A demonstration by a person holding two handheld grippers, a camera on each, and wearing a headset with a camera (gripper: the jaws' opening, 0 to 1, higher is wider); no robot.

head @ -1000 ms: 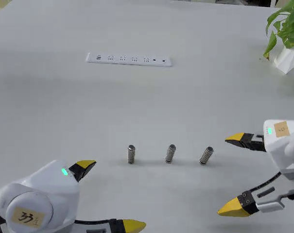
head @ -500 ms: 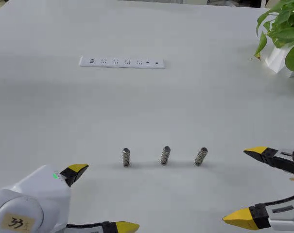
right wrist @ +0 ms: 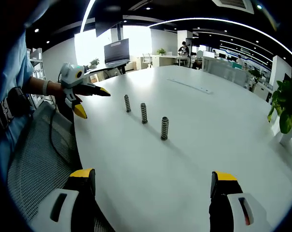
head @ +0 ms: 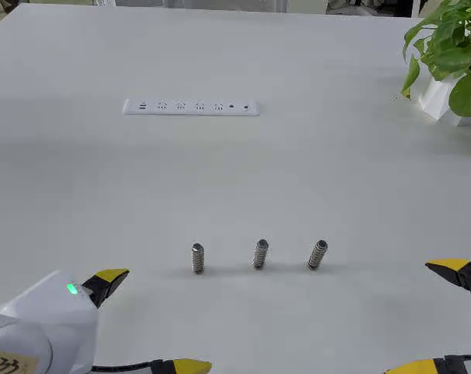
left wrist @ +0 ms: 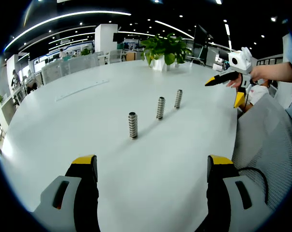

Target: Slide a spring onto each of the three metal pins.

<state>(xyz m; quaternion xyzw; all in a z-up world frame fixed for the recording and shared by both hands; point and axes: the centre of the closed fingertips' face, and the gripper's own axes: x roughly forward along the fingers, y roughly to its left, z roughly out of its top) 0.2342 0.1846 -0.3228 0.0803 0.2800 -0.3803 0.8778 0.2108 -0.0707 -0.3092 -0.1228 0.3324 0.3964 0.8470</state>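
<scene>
Your left hand-held gripper (left wrist: 151, 164) and right hand-held gripper (right wrist: 154, 176) retreat toward 6 o'clock, wide and empty; a stray sweep could topple the pins (head: 258, 255).

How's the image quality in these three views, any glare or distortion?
Head view: soft even light, sharp, faint shadows under the spring-covered pins. Left gripper view: fisheye curves the table edge and ceiling lights. Right gripper view: window blown out white.

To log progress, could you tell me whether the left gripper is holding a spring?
No, the left gripper is open, with only bare table between its jaws.
</scene>
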